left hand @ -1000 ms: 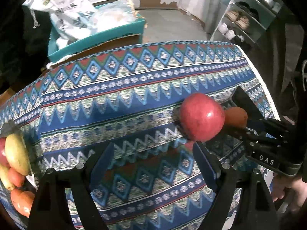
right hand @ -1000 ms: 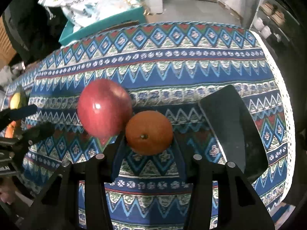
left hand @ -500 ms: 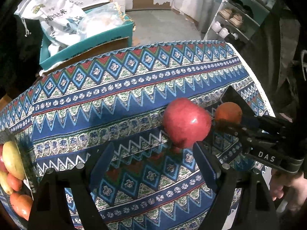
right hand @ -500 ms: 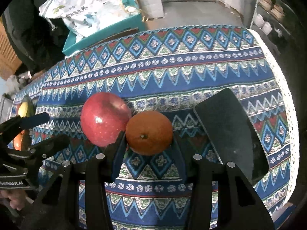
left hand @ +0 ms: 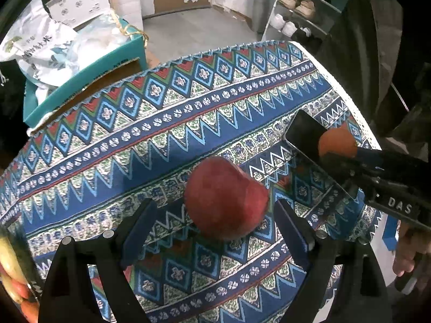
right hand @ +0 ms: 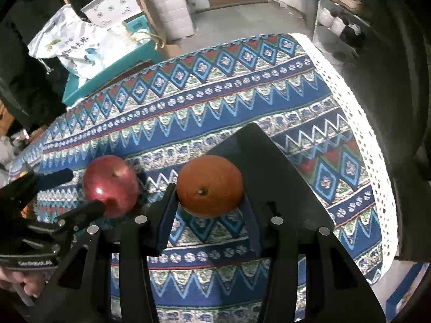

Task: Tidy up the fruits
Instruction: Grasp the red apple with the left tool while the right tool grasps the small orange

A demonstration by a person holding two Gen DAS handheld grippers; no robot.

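A red apple [left hand: 226,197] rests on the patterned tablecloth [left hand: 161,123], between the fingers of my open left gripper [left hand: 215,220], which do not touch it. It also shows in the right wrist view [right hand: 110,185]. My right gripper [right hand: 208,202] is shut on an orange [right hand: 210,185] and holds it over a black tray [right hand: 272,172]. The orange [left hand: 336,142] and the tray [left hand: 307,137] also show in the left wrist view, at the right.
A teal box [left hand: 89,80] with white bags [left hand: 35,51] stands beyond the table's far edge. Several fruits [left hand: 10,266] lie at the left edge of the left wrist view. A shoe rack [right hand: 342,8] stands at the far right. The table's lace edge [right hand: 371,145] runs along the right.
My left gripper has moved right and forward, so the apple now sits between its fingers. My right gripper has lifted the orange away from the apple, toward the black tray.
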